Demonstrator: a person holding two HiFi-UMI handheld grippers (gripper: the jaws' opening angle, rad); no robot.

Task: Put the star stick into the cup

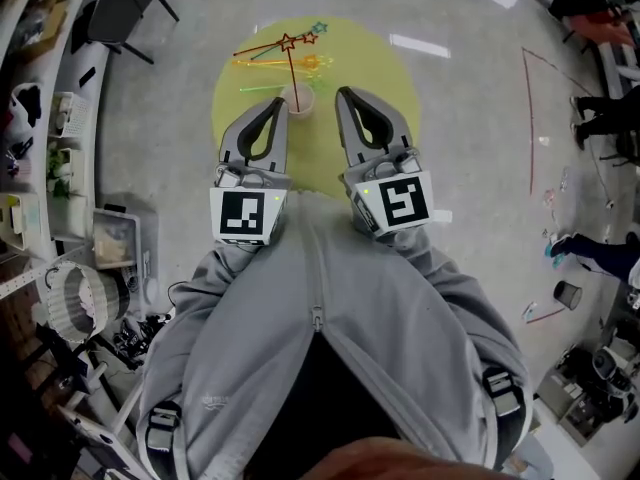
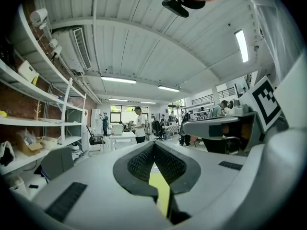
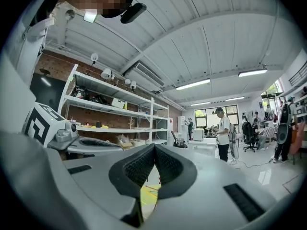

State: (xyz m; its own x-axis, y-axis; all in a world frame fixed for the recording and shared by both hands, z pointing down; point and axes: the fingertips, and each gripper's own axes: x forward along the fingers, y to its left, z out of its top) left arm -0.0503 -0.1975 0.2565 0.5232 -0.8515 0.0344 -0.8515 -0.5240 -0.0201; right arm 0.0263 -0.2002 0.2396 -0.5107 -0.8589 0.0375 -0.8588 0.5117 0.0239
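In cup [image 1: 298, 103] stands star stick [image 1: 292, 73], red, v. thin.

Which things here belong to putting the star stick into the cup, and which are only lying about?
Job: cup; star stick standing in it; left tool and right tool, both shut and empty.
Lying about: red stick, orange stick, green stick on the yellow table.

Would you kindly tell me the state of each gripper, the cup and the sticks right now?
Left gripper: shut, empty.
Right gripper: shut, empty.
Cup: upright on the yellow table.
Star stick: standing in the cup.
Other sticks: lying on the table beyond the cup.
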